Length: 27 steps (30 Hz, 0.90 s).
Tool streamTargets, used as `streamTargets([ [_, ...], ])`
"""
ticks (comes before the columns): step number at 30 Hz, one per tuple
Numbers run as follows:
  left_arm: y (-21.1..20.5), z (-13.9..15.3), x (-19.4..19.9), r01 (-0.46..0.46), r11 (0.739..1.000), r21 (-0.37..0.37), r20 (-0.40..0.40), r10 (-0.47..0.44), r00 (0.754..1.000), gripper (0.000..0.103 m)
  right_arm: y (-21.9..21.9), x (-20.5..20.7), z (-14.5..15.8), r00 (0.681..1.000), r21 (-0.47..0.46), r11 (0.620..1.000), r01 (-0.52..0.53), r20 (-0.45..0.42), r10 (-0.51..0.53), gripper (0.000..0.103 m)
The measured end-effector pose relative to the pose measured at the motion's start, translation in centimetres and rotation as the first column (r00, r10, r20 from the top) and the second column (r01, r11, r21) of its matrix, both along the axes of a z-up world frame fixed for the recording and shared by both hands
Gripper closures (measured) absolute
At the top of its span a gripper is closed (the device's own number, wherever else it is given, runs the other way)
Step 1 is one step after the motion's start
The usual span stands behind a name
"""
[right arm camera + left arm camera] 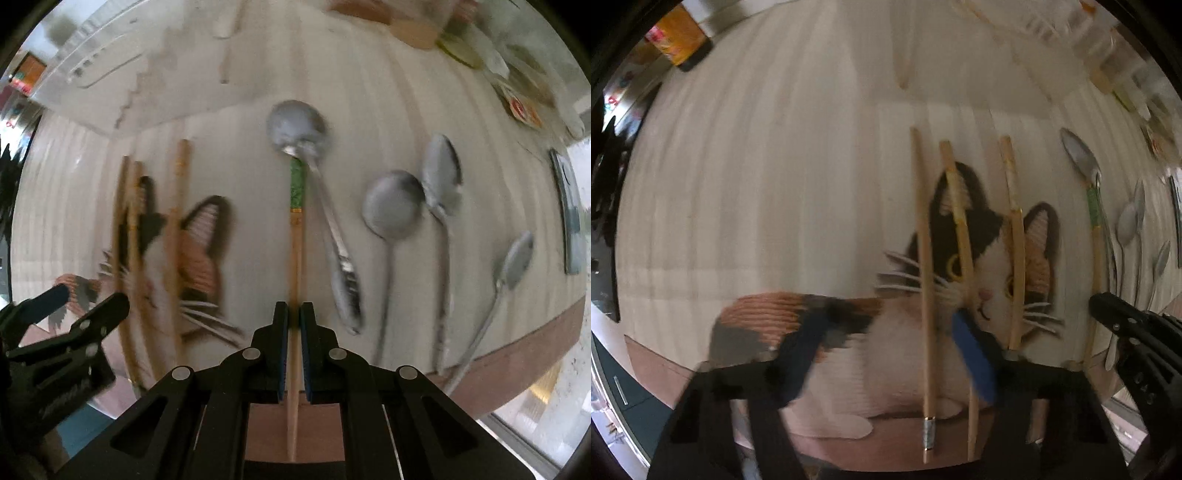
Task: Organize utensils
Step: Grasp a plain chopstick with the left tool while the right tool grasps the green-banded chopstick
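Note:
Three bamboo chopsticks lie side by side on a cream mat with a cat picture (775, 184). My left gripper (892, 314) points down over them, its jaws apart. The chopstick with a metal band (926, 280) lies between its blue pads (975, 362), untouched; a second chopstick (962, 236) runs under the right pad, and a third (1015, 251) lies beyond it. My right gripper (294, 314) is shut on the green-banded chopstick (296, 236), which runs between its pads. Several metal spoons lie to the right: a large one (299, 125), a round one (395, 203), and a small one (517, 258).
The mat's brown front edge (517, 343) runs close under both grippers. A clear plastic container (92, 55) stands at the back left, and an orange box (683, 37) beyond it. Small packets and a coaster (524, 107) crowd the back right. A flat dark-framed card (569, 214) lies at the far right.

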<state>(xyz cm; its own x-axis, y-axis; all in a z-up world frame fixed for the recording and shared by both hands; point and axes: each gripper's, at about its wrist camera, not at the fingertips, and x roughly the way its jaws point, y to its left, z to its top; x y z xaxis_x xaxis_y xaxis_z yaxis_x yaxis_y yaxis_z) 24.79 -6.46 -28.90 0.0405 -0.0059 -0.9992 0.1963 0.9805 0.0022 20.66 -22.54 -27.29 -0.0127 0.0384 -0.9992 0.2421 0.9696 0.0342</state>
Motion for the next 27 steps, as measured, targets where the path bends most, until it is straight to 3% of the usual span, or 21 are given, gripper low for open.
streamTargets([
  [3, -0.1, 0.4, -0.1, 0.007, 1.000, -0.005, 0.023, -0.007, 1.000, 0.067, -0.9, -0.6, 0.0, 1.000, 0.011, 1.000, 0.018, 0.005, -0.018, 0.096],
  [5, 0.1, 0.5, -0.1, 0.015, 1.000, -0.002, 0.029, -0.015, 0.999, 0.092, -0.9, -0.9, 0.0, 1.000, -0.005, 1.000, 0.014, 0.006, -0.014, 0.096],
  [6, 0.3, 0.6, -0.1, 0.014, 1.000, 0.001, 0.023, -0.014, 1.000, 0.096, -0.5, -0.9, 0.0, 1.000, -0.018, 1.000, 0.007, 0.006, -0.007, 0.096],
  [11, 3.4, 0.7, 0.0, -0.045, 0.999, 0.024, -0.004, 0.045, 0.999, 0.098, 1.3, 0.3, 0.3, 0.998, -0.066, 0.996, -0.056, -0.002, 0.056, 0.096],
  [15, 5.5, 0.8, -0.1, -0.080, 0.996, 0.025, -0.017, 0.080, 0.997, 0.098, 3.0, 0.0, 0.4, 0.998, 0.003, 0.999, -0.053, -0.021, 0.053, 0.096],
  [27, 5.2, 0.8, -0.3, -0.080, 0.997, 0.026, -0.024, 0.080, 0.996, 0.098, 4.6, -0.2, 0.5, 0.995, -0.006, 0.997, -0.080, -0.067, 0.080, 0.095],
])
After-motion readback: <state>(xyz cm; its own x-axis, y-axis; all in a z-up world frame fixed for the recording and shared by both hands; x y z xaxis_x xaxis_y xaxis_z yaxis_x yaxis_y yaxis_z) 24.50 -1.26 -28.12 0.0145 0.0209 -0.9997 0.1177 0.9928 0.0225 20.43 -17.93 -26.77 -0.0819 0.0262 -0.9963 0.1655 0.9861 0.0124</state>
